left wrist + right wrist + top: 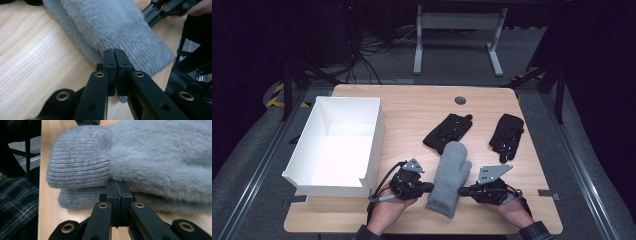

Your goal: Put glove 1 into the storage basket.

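Dark floor and cables surround the pale wooden worktop (pixel 412 107) in the high view, where a white box (pixel 337 145) stands at the left and two black gloves (pixel 448 131) (pixel 507 136) lie toward the far right. A grey mitten (pixel 449 179) lies near the front edge, cuff toward the person, with the left tongs (pixel 431 187) at its left side and the right tongs (pixel 463 191) at its right side, each held in a hand.

From the left gripper view, the left tongs (pixel 115 53) are pressed together, tips against the mitten's (pixel 112 22) side where fur meets ribbed cuff; whether they pinch any fabric cannot be told. The right tongs (pixel 150 11) show beyond the mitten.

Seen low in the right gripper view, a second mitten (pixel 82 197) lies under the first (pixel 140 157), a stack the high view does not reveal. The right tongs (pixel 117 185) are together, tips meeting the seam between the two mittens.
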`<state>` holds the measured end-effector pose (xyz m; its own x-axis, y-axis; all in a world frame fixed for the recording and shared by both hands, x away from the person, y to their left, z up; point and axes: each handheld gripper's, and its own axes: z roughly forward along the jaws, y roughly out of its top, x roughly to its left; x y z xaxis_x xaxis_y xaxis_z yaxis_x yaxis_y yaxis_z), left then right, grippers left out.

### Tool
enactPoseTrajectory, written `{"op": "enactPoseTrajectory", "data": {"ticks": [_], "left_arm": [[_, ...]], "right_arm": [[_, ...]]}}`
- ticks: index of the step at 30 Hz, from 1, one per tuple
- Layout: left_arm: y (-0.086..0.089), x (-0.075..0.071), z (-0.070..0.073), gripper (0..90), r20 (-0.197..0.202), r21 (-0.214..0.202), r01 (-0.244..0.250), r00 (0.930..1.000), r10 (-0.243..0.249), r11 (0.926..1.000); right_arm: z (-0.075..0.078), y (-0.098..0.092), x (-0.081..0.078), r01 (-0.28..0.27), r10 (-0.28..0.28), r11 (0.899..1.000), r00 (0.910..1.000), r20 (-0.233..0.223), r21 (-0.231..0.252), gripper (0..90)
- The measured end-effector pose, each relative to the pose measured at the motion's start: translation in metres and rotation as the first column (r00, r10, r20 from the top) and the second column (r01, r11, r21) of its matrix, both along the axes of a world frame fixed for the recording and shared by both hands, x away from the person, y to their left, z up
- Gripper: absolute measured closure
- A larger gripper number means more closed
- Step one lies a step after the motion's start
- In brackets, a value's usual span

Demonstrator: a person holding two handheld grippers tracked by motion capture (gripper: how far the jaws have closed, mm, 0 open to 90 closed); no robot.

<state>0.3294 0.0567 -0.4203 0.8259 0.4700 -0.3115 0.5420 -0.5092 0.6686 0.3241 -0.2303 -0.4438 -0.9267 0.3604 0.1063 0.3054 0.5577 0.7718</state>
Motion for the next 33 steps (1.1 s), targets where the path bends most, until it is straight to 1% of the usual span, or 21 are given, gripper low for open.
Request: {"op": "enactPoseTrajectory", "data": {"ticks": [1,3,6,8,10,11,12,13,14,15,16,17,19,21,22,24,26,27,30,31,33], "left_arm": [[0.001,0.001,0.001,80.8,0.008,-0.008,-0.012,0.9999,0.012,0.9999],[0.003,0.004,0.003,74.6,0.02,-0.019,-0.023,0.9995,0.024,0.9996],[0.001,0.009,0.006,62.5,0.034,-0.016,-0.031,0.9989,0.032,0.9994],[-0.002,0.015,0.008,53.4,0.05,-0.015,-0.036,0.9981,0.037,0.9992],[-0.006,0.021,0.01,44.7,0.061,-0.017,-0.035,0.9975,0.036,0.9993],[-0.006,0.021,0.01,41.7,0.061,-0.017,-0.035,0.9975,0.036,0.9993],[-0.008,0.024,0.012,41.7,0.069,-0.018,-0.034,0.997,0.035,0.9993],[-0.014,0.03,0.013,34.5,0.086,-0.017,-0.026,0.9959,0.027,0.9995],[-0.014,0.03,0.013,31.8,0.086,-0.017,-0.026,0.9959,0.027,0.9995],[-0.018,0.033,0.013,31.8,0.102,-0.014,-0.023,0.9945,0.024,0.9996],[-0.021,0.036,0.013,27.9,0.106,-0.008,-0.02,0.9941,0.021,0.9998],[-0.024,0.039,0.013,26.0,0.112,-0.01,-0.017,0.9935,0.018,0.9998],[-0.03,0.045,0.012,20.9,0.116,-0.009,-0.01,0.9932,0.011,0.9999],[-0.036,0.051,0.011,16.7,0.125,-0.004,-0.009,0.9921,0.009,1.0],[-0.04,0.054,0.011,15.8,0.129,0.003,-0.006,0.9916,0.005,1.0],[-0.045,0.058,0.011,14.0,0.13,0.002,0.001,0.9915,-0.001,1.0],[-0.052,0.063,0.008,12.4,0.137,0.017,0.005,0.9905,-0.007,0.9998],[-0.055,0.064,0.007,11.4,0.138,0.022,0.006,0.9905,-0.009,0.9997],[-0.061,0.067,0.003,9.8,0.139,0.04,0.002,0.9903,-0.008,0.9992],[-0.064,0.069,-0.001,9.4,0.131,0.053,-0.001,0.9914,-0.006,0.9986],[-0.066,0.07,-0.003,8.0,0.125,0.056,0.002,0.9921,-0.009,0.9984]], "right_arm": [[0.001,-0.004,0.0,0.009,-0.009,1.0,0.9999,0.006,-0.003,88.4],[0.002,-0.011,0.001,0.025,-0.025,1.0,0.9996,0.008,0.004,87.5],[0.004,-0.024,0.004,0.069,-0.069,0.998,0.9974,0.018,0.01,84.2],[0.005,-0.032,0.007,0.104,-0.104,0.995,0.9942,0.026,0.009,78.4],[0.004,-0.039,0.01,0.134,-0.134,0.991,0.9903,0.036,-0.003,70.8],[0.004,-0.039,0.01,0.134,-0.134,0.991,0.9903,0.036,-0.003,70.8],[0.003,-0.042,0.012,0.152,-0.152,0.988,0.9878,0.035,-0.014,67.4],[-0.001,-0.048,0.015,0.183,-0.181,0.982,0.9825,0.046,-0.043,56.9],[-0.001,-0.048,0.015,0.183,-0.181,0.982,0.9825,0.046,-0.043,56.9],[-0.003,-0.049,0.016,0.193,-0.19,0.98,0.9804,0.05,-0.056,53.8],[-0.005,-0.051,0.018,0.205,-0.202,0.976,0.9782,0.049,-0.069,49.3],[-0.006,-0.053,0.02,0.214,-0.211,0.974,0.9761,0.052,-0.076,45.5],[-0.009,-0.055,0.022,0.231,-0.226,0.969,0.9723,0.058,-0.09,39.5],[-0.011,-0.055,0.023,0.239,-0.232,0.965,0.9698,0.075,-0.104,33.3],[-0.012,-0.056,0.024,0.246,-0.238,0.963,0.9683,0.076,-0.111,30.9],[-0.016,-0.056,0.027,0.249,-0.242,0.961,0.9677,0.07,-0.121,25.6],[-0.019,-0.057,0.029,0.247,-0.241,0.959,0.9687,0.058,-0.135,22.9],[-0.021,-0.056,0.03,0.247,-0.241,0.958,0.9686,0.061,-0.143,21.2],[-0.021,-0.055,0.029,0.249,-0.24,0.957,0.9679,0.075,-0.151,20.0],[-0.022,-0.055,0.029,0.248,-0.238,0.957,0.968,0.078,-0.153,19.0],[-0.023,-0.054,0.029,0.248,-0.237,0.957,0.9679,0.082,-0.15,17.9]]}}
